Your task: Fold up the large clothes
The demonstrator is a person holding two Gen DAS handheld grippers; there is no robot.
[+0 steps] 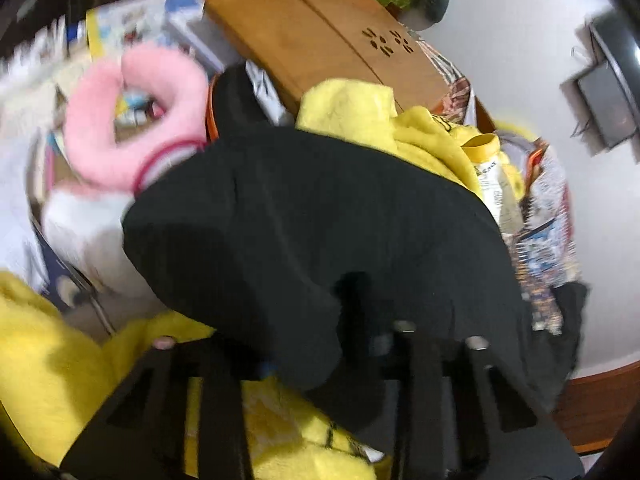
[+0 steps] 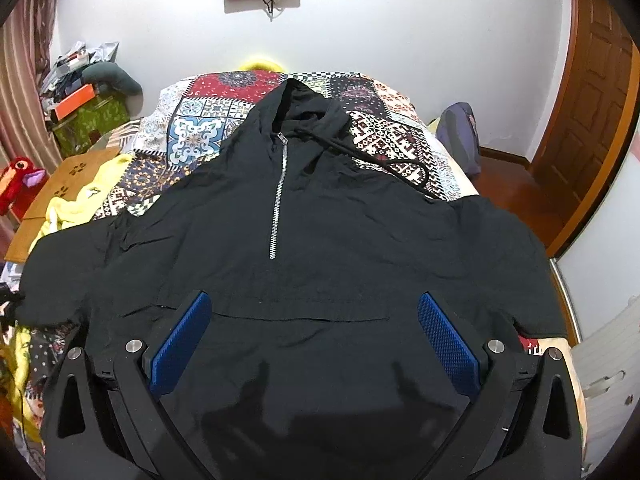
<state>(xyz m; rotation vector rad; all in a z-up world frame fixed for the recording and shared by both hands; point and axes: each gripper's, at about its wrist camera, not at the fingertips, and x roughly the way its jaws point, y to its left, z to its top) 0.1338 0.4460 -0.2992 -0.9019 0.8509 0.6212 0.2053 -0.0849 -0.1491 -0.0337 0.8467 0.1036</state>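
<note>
A: Entry. Where does the garment stand?

B: Black half-zip hoodie (image 2: 304, 248) lies face up on the patchwork bedspread (image 2: 200, 136), hood toward the wall, zipper (image 2: 278, 196) straight, both sleeves out to the sides. No fold visible; I judge the task at the laid-flat stage, all folding left

A: Right gripper (image 2: 314, 344)?

B: Above the front pocket (image 2: 300, 320), blue pads (image 2: 182, 336) spread wide, holding nothing

A: Left gripper (image 1: 320, 356)?

B: View is blurred. Black cloth, likely the hoodie's left sleeve (image 1: 304, 220), drapes over the fingers, which look drawn close on it. Probably pinching it, but I cannot tell for sure

A: Surroundings?

B: Yellow garment (image 1: 384, 120), pink fluffy ring (image 1: 132, 120), wooden board (image 1: 332, 40) beside the bed

A: Remaining?

B: Sleeves in, sides over, hood and hem folded
</note>
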